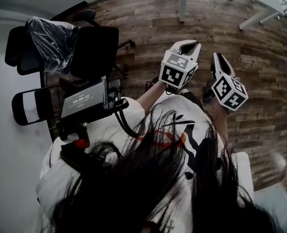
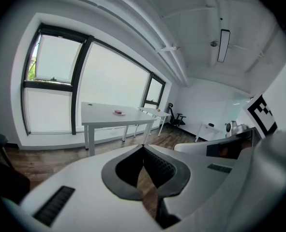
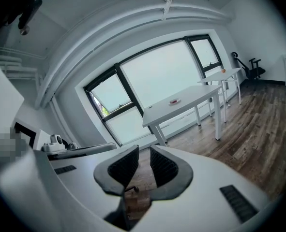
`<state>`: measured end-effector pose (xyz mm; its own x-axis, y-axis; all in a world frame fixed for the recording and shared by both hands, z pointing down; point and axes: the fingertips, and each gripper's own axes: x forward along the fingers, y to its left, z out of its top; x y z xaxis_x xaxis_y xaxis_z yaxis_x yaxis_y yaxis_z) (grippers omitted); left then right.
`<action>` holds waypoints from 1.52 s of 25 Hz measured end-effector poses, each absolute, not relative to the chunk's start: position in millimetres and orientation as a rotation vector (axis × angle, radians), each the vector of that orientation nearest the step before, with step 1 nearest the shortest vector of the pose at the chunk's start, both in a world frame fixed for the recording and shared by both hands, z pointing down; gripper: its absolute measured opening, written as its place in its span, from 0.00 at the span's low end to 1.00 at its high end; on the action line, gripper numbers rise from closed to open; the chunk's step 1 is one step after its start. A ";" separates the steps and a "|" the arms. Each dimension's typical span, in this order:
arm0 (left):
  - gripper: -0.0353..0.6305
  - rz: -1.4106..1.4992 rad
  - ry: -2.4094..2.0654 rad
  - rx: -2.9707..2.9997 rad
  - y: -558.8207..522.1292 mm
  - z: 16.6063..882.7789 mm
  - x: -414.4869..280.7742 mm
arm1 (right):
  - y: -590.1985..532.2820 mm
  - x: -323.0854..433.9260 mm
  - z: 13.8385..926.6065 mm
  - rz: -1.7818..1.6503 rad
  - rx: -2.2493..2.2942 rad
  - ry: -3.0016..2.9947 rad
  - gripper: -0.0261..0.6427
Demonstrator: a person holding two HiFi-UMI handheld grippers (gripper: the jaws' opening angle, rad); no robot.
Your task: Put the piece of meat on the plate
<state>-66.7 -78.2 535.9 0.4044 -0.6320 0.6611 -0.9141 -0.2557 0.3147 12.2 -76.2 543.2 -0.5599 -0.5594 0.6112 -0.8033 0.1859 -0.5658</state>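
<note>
In the head view I hold both grippers up over a wooden floor (image 1: 260, 57), close together in front of my white shirt. The left gripper (image 1: 191, 45) and the right gripper (image 1: 220, 59) both point away from me. Its own view shows the left gripper (image 2: 143, 150) with jaws meeting at the tips and nothing between them. The right gripper (image 3: 142, 151) has its pads nearly together, also with nothing held. Far off by the window stands a white table (image 2: 99, 120) (image 3: 191, 103) with a small plate (image 2: 118, 112) (image 3: 174, 101) bearing something reddish; it is too small to tell more.
Black office chairs (image 1: 92, 52), one wrapped in plastic (image 1: 51, 38), stand to my left beside a small screen on a stand (image 1: 83, 100). A second white table (image 3: 225, 76) with a small orange object (image 3: 223, 71) lies beyond the first. An office chair (image 3: 253, 66) sits by the far wall.
</note>
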 end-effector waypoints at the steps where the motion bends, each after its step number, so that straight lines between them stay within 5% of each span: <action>1: 0.06 0.538 -1.317 1.984 -78.0 536.8 -68.1 | -77.0 10.0 543.5 1.313 1.291 -2.200 0.16; 38: 0.06 0.573 -1.301 1.989 -74.9 540.9 -66.7 | -78.4 2.0 546.4 1.289 1.226 -2.203 0.16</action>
<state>-66.7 -74.9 540.9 0.4029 -0.6143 0.6784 -0.9152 -0.2664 0.3023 2.0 -78.4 546.4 -0.5864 -0.5188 0.6221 -0.7966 0.2297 -0.5592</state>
